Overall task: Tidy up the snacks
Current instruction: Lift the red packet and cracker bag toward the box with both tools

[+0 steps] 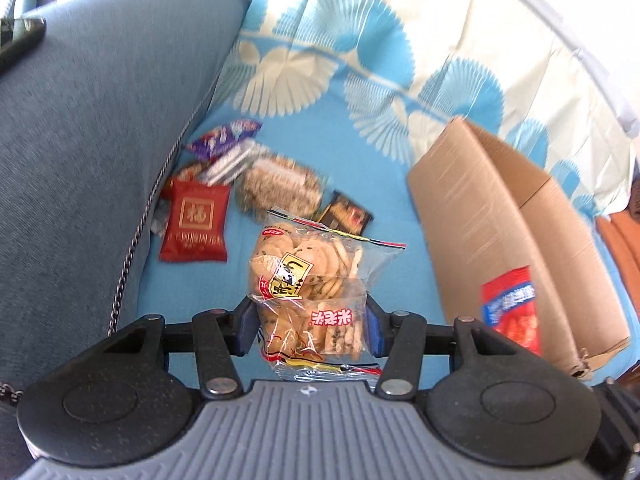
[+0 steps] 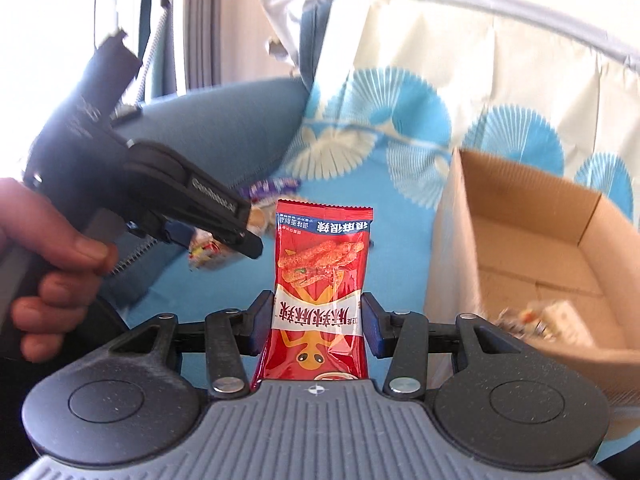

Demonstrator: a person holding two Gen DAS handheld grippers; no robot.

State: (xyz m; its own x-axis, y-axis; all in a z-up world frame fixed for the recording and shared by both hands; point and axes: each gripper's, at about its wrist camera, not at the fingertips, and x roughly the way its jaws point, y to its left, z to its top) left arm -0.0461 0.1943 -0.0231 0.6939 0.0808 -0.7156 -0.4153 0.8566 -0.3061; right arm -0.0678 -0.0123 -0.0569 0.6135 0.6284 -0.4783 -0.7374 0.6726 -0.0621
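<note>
My left gripper [image 1: 311, 326] is shut on a clear bag of rice crackers [image 1: 310, 276], lifted above the blue floral sheet [image 1: 352, 160]. My right gripper [image 2: 319, 328] is shut on a red spicy snack packet [image 2: 320, 276] that stands upright between its pads. The same red packet [image 1: 510, 306] shows at the right of the left wrist view, in front of the cardboard box [image 1: 500, 216]. The open box [image 2: 536, 248] sits right of the right gripper, with a small snack [image 2: 548, 316] inside. A hand [image 2: 48, 264] holds the left gripper's body [image 2: 192, 204] at the left.
Loose snacks lie on the sheet beside the blue sofa arm [image 1: 100, 140]: a dark red packet [image 1: 196, 224], a purple wrapper [image 1: 224, 138], a sesame bar [image 1: 280, 188] and a small dark packet [image 1: 346, 216]. A chain strap [image 1: 132, 248] runs along the sofa arm's edge.
</note>
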